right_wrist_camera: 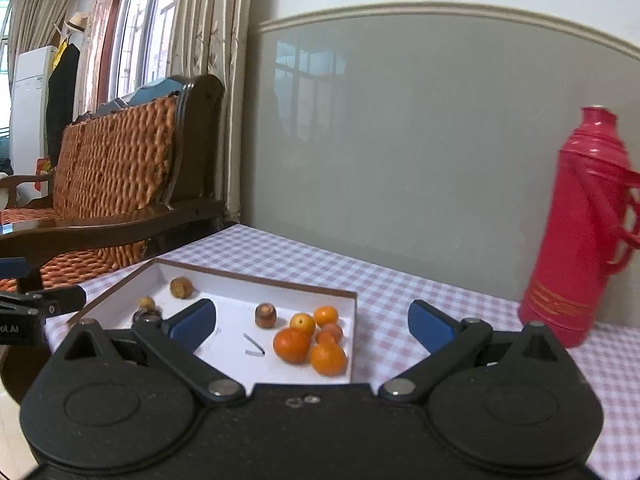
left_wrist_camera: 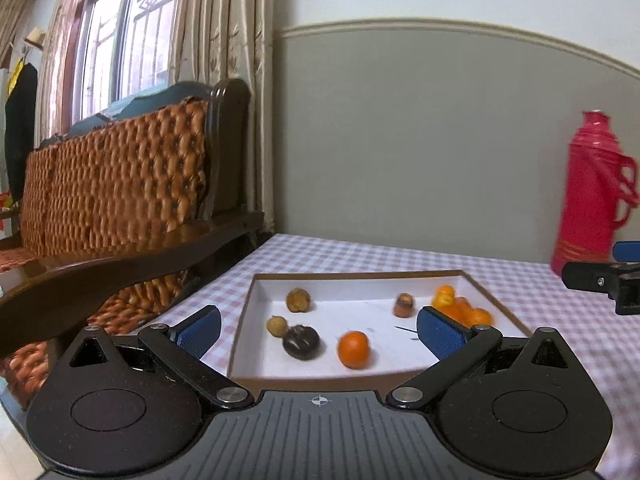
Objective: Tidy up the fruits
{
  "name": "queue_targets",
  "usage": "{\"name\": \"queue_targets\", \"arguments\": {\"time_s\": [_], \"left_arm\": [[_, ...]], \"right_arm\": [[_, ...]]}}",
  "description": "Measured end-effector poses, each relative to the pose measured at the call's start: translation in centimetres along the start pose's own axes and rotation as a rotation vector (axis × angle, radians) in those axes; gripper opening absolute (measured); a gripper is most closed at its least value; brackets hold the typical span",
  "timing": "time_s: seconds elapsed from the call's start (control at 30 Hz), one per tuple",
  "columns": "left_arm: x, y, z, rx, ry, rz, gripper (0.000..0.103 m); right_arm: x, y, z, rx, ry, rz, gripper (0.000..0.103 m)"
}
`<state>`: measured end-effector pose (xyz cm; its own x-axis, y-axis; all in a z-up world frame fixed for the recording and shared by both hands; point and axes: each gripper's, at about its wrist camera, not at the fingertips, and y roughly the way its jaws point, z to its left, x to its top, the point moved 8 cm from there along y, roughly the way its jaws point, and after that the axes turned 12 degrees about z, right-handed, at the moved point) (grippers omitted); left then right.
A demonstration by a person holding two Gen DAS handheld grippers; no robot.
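A shallow white box (left_wrist_camera: 320,278) with a brown rim lies on the checked table; it also shows in the right wrist view (right_wrist_camera: 260,280). In it lie a lone orange (left_wrist_camera: 353,349), a dark round fruit (left_wrist_camera: 301,342), two small brown fruits (left_wrist_camera: 298,300) (left_wrist_camera: 277,326), a brown acorn-like fruit (left_wrist_camera: 403,305) and a cluster of oranges (right_wrist_camera: 312,340) in the right corner. My left gripper (left_wrist_camera: 319,330) is open and empty, just in front of the box. My right gripper (right_wrist_camera: 312,322) is open and empty, over the box's near right corner.
A red thermos (right_wrist_camera: 576,232) stands at the table's back right by the wall. A wooden chair with a woven cushion (left_wrist_camera: 120,184) stands left of the table. The right gripper's side (left_wrist_camera: 600,280) shows at the left view's right edge.
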<state>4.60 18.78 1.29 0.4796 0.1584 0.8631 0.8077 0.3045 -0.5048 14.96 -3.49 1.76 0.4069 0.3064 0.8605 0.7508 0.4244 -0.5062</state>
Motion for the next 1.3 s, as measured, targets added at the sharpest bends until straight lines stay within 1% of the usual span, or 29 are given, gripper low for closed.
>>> {"name": "queue_targets", "arguments": {"time_s": [0.1, 0.2, 0.33, 0.4, 0.43, 0.53, 0.7, 0.73, 0.83, 0.93, 1.13, 1.3], "left_arm": [[-1.5, -2.5, -0.1, 0.013, 0.015, -0.021, 0.103], [-3.0, -4.4, 0.5, 0.020, -0.010, -0.037, 0.103], [-4.3, -5.7, 1.0, 0.014, -0.013, -0.039, 0.103], [-4.9, -6.0, 0.8, -0.007, -0.005, -0.035, 0.103], [-5.1, -6.3, 0.6, -0.010, 0.004, -0.035, 0.103], [-5.6, -6.9, 0.0, -0.024, 0.030, -0.046, 0.103], [-6.3, -7.0, -0.7, -0.023, 0.056, -0.046, 0.103], [-6.3, -7.2, -0.9, -0.022, 0.060, -0.057, 0.103], [-6.5, -7.4, -1.3, -0.025, 0.082, -0.078, 0.103], [-6.5, -7.2, -1.4, -0.016, 0.098, -0.076, 0.103], [-6.3, -7.4, -1.0, -0.061, 0.049, -0.062, 0.103], [-6.4, -7.4, -2.1, -0.059, 0.086, -0.066, 0.103]], "right_arm": [[-1.3, -2.7, 0.3, 0.003, -0.001, -0.011, 0.097], [-2.8, -4.9, 0.8, 0.004, -0.001, -0.016, 0.097], [-5.1, -6.7, 0.8, -0.037, 0.001, -0.020, 0.097], [-6.3, -7.4, 0.4, -0.062, 0.013, -0.023, 0.097], [-6.8, -7.6, 0.2, -0.061, 0.026, -0.016, 0.097], [-8.1, -8.0, -0.4, -0.072, 0.048, -0.018, 0.097], [-9.3, -7.6, -0.7, -0.047, 0.047, -0.032, 0.097], [-9.5, -7.6, -0.7, -0.042, 0.055, -0.031, 0.097], [-9.6, -7.6, -1.0, -0.031, 0.075, -0.038, 0.097], [-9.7, -7.8, -1.0, -0.040, 0.080, -0.049, 0.097], [-9.8, -7.5, -0.4, -0.035, 0.064, -0.036, 0.097], [-9.8, -7.3, -0.3, -0.026, 0.062, -0.030, 0.097]]}}
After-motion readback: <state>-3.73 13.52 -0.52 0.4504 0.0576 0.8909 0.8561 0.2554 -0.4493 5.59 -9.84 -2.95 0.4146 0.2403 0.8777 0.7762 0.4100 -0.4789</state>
